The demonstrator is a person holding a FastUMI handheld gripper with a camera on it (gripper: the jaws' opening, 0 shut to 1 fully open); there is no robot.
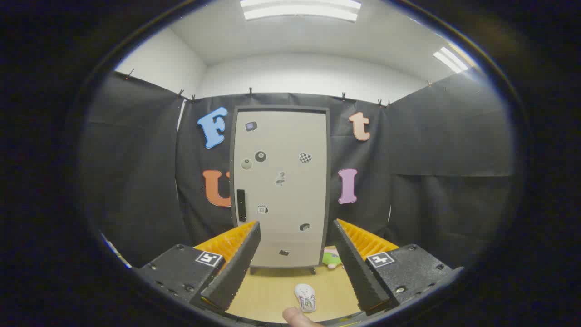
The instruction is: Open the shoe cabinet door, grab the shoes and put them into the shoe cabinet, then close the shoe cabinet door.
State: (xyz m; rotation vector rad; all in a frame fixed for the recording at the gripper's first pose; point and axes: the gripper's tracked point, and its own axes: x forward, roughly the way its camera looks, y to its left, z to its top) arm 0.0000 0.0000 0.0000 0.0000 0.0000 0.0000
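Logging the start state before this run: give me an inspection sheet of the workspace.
Surface: tan wooden floor, bare around the shoe.
Job's things: shoe cabinet stands upright against the booth wall, door shut, dark handle on its left edge; white shoe lies on the floor between the tool's fingers, apart from both.
Clutter: green soft item on the floor at the cabinet's right foot; small stickers on the door.
Grippers: tool open, holding nothing; a fingertip shows beneath it.
Cables: nothing seen.
Surroundings: black cloth wall, white ceiling with lit panels.
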